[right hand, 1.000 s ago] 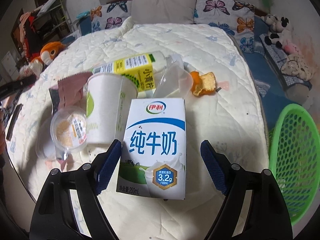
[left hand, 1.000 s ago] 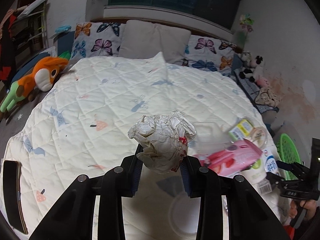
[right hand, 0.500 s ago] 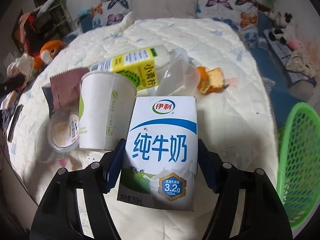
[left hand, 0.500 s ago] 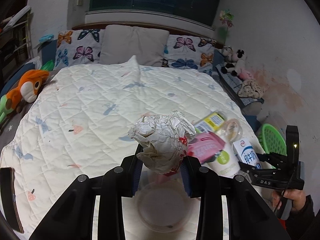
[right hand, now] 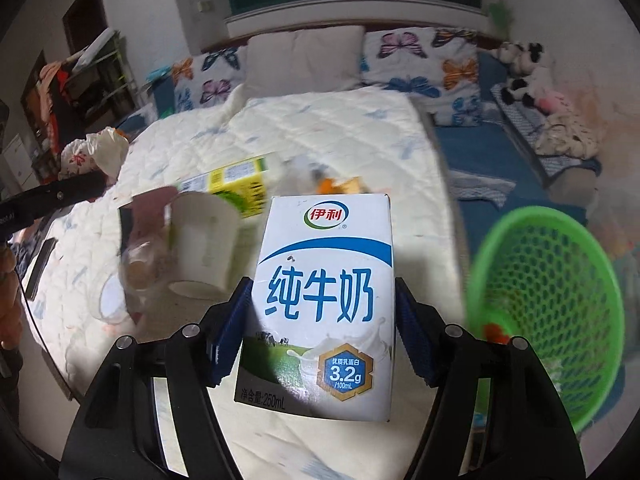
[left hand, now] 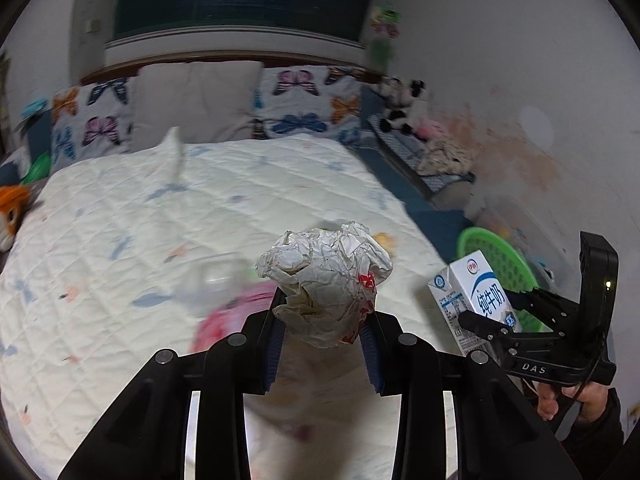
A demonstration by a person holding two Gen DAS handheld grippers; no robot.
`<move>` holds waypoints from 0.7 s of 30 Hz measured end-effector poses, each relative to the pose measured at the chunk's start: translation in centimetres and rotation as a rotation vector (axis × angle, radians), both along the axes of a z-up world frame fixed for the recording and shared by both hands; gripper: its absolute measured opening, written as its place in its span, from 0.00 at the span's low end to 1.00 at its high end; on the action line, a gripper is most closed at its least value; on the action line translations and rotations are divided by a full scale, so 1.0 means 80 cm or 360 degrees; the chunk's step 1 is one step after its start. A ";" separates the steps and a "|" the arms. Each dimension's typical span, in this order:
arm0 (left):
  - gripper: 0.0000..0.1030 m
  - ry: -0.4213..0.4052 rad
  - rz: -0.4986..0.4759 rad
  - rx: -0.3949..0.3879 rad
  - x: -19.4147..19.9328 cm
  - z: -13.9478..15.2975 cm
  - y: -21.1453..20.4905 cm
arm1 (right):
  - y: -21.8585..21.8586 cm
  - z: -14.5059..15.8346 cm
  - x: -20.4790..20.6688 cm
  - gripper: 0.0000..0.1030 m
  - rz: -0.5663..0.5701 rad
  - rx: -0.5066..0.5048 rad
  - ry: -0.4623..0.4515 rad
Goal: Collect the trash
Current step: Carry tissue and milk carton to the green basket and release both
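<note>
- The left claw (left hand: 324,340) is clamped on a crumpled paper wad (left hand: 326,280), held up clear of the bed.
- The right claw (right hand: 320,320) has just been closing and now grips a milk carton (right hand: 324,300) by its two side faces, lifted off the quilt (right hand: 320,128).
- The green mesh basket (right hand: 548,300) sits low beside the bed on the right, just off the carton's edge; it looks like the place both pieces should go.
- Risk: the wad bulges well above the pads and is pinched only at its lower part, so a quick swing could let the paper slip or unfold out of the grip.
- Risk: the carton's walls are thin card; too hard a squeeze may buckle it, too light and it may slide out and land on the floor instead of the basket.
- Risk: both hands heading for one basket mouth could collide, as the right claw already shows close by in the left wrist view.
- More litter lies on the quilt: a paper cup (right hand: 204,240), a yellow-green carton (right hand: 236,184), a pink wrapper (right hand: 150,212), a clear lid and orange peel (right hand: 340,185).
- The room is a bedroom: butterfly pillows (left hand: 308,104), a dark window, plush toys along the stained right wall.
</note>
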State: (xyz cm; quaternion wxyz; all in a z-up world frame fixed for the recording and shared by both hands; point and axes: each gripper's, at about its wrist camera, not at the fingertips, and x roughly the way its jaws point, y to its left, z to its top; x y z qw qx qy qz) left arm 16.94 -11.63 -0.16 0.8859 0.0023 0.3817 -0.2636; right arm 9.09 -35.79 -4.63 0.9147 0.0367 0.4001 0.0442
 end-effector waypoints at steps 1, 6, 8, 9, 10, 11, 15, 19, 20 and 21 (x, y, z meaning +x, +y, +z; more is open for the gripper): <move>0.33 -0.0002 -0.0035 0.0003 -0.002 0.001 -0.015 | -0.011 0.001 -0.004 0.67 -0.0032 -0.0003 -0.0002; 0.33 -0.0028 -0.0169 0.0010 -0.009 0.006 -0.080 | -0.055 -0.002 -0.021 0.67 -0.0155 -0.0007 -0.0001; 0.33 -0.0022 -0.0216 0.0012 -0.009 0.005 -0.105 | -0.075 -0.003 -0.027 0.67 -0.0207 -0.0015 -0.0004; 0.33 -0.0017 -0.0237 0.0010 -0.010 0.005 -0.114 | -0.083 -0.003 -0.029 0.67 -0.0224 -0.0018 -0.0006; 0.33 -0.0015 -0.0268 0.0010 -0.011 0.004 -0.127 | -0.093 -0.004 -0.032 0.67 -0.0248 -0.0018 -0.0006; 0.33 -0.0016 -0.0290 0.0016 -0.011 0.003 -0.139 | -0.103 -0.005 -0.036 0.67 -0.0274 -0.0013 -0.0006; 0.33 0.0000 -0.0380 0.0035 -0.011 -0.002 -0.183 | -0.136 -0.011 -0.045 0.67 -0.0359 -0.0010 0.0004; 0.33 0.0031 -0.0453 0.0056 -0.006 -0.010 -0.221 | -0.173 -0.024 -0.052 0.67 -0.0469 0.0012 0.0033; 0.33 0.0041 -0.0474 0.0057 -0.005 -0.012 -0.230 | -0.180 -0.027 -0.053 0.67 -0.0490 0.0018 0.0039; 0.33 0.0047 -0.0490 0.0060 -0.005 -0.013 -0.238 | -0.188 -0.030 -0.055 0.67 -0.0514 0.0024 0.0047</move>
